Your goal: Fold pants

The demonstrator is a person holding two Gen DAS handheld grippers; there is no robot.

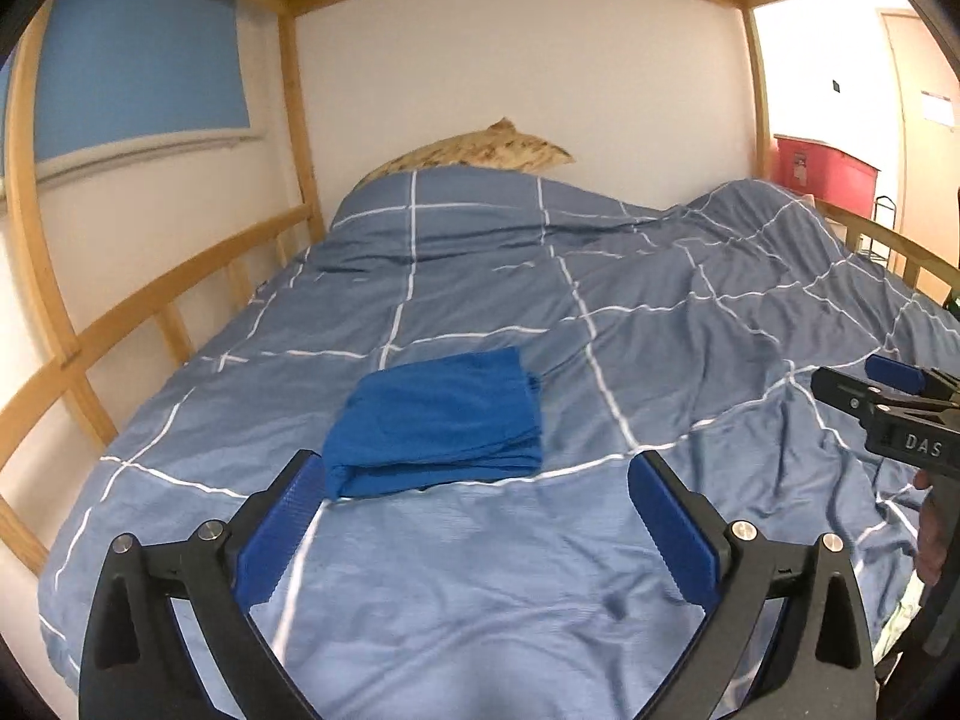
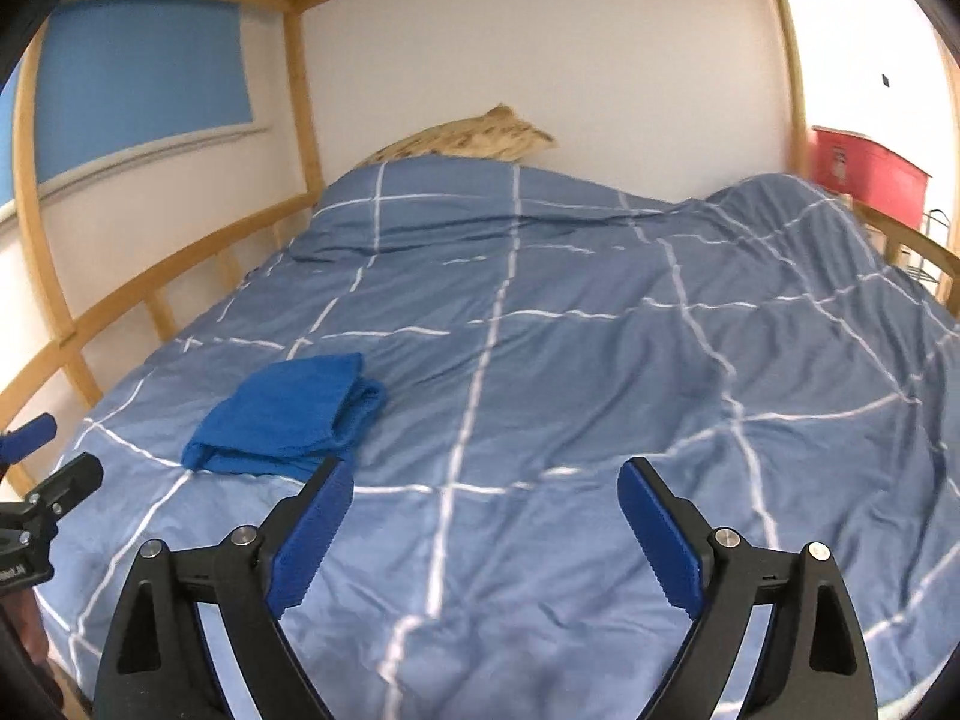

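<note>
Pants [image 1: 435, 420] sit as a compact blue rectangle on the bed's checked duvet [image 1: 600, 312], near the foot end and left of centre. Several layers are stacked, with the fold edges showing on the near and right sides. Looks like the folding is essentially done, judging by the shape.

Left gripper [image 1: 477, 516]: fingers spread wide, holding nothing. It hovers just short of the bundle's near edge, and its left finger [image 1: 282, 534] overlaps the near-left corner in view. Can't tell if it actually touches.

Right gripper [image 2: 486, 516]: fingers also wide and empty, pointing at bare duvet to the right of the pants [image 2: 288, 414]. Its left finger [image 2: 312, 534] sits just beside the bundle's near-right corner. Contact unclear there too.

Step in hand: my read is the end of the task, released and backing off, or a final check.

Next move, if any:
- Right-side layers look slightly fanned in the right wrist view, so a light press or nudge could square them.
- Otherwise withdraw both grippers straight back, without dragging the duvet or snagging the near edge.

Pillow [image 1: 474, 150] at the head of the bed and the wooden bunk frame [image 1: 180, 294] are well apart from the work area.
</note>
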